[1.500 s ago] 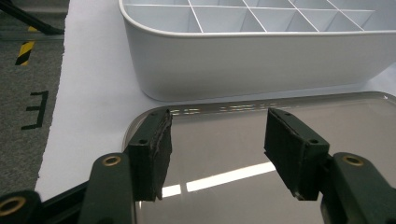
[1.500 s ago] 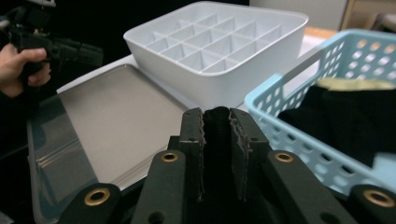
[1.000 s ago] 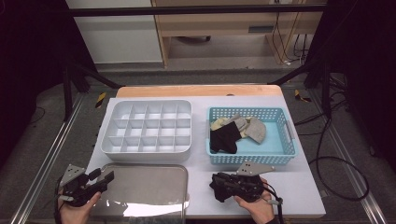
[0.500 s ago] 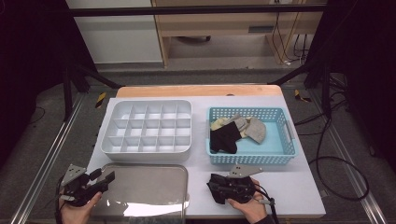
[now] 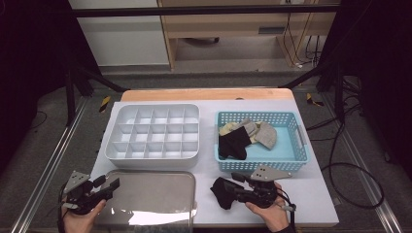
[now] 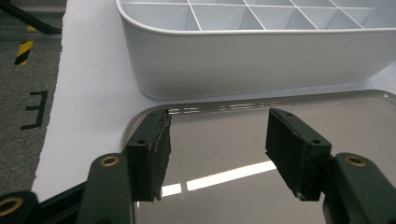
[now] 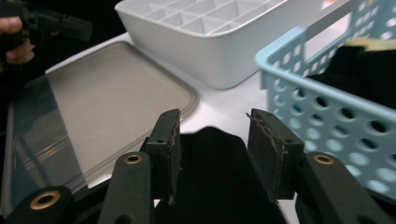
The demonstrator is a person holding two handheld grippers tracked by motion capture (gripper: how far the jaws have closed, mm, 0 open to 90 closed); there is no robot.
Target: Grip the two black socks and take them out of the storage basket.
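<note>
A black sock lies bunched on the white table in front of the blue basket. My right gripper points left at it, and its jaws have just been opening. In the right gripper view the black sock sits between and under the parted pads, which stand off its sides. My left gripper is open over the near left corner of the clear lid. Nothing is between the left gripper's pads above the lid.
A white compartment organiser stands behind the lid, left of the basket. The basket holds another black sock and pale grey and beige socks. The table's front edge runs just under both hands.
My right gripper's jaws have spread apart around the black sock, which now rests on the table. The left gripper has stayed where it was, open.
</note>
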